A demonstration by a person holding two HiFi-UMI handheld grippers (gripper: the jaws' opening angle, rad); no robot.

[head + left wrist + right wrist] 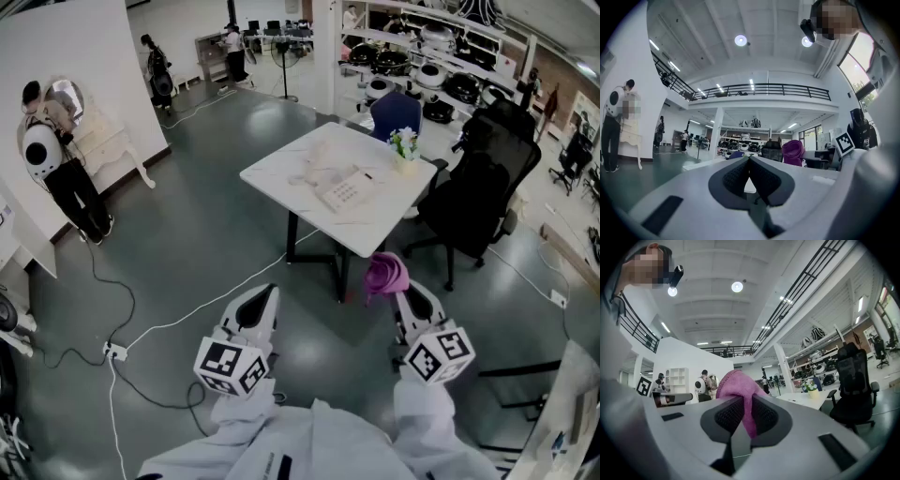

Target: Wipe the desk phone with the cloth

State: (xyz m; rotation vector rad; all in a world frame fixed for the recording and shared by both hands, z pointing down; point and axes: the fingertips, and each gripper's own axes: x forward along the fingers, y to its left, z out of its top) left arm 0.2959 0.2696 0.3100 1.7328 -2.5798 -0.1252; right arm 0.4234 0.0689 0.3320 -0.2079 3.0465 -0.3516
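A white desk phone (345, 190) lies on the white square table (281, 169) ahead of me in the head view. My right gripper (401, 292) is shut on a purple cloth (385, 274), which bunches above its jaws; the same cloth (737, 386) is pinched between the jaws in the right gripper view. My left gripper (260, 305) is shut with nothing in it, its jaws meeting at the tips (749, 165). Both grippers hang well short of the table, over the floor.
A small pot of flowers (404, 146) stands at the table's far right corner. A black office chair (478, 197) sits to the right of the table. White cables (178, 319) run over the grey floor. People stand at a white shelf (52, 150) far left.
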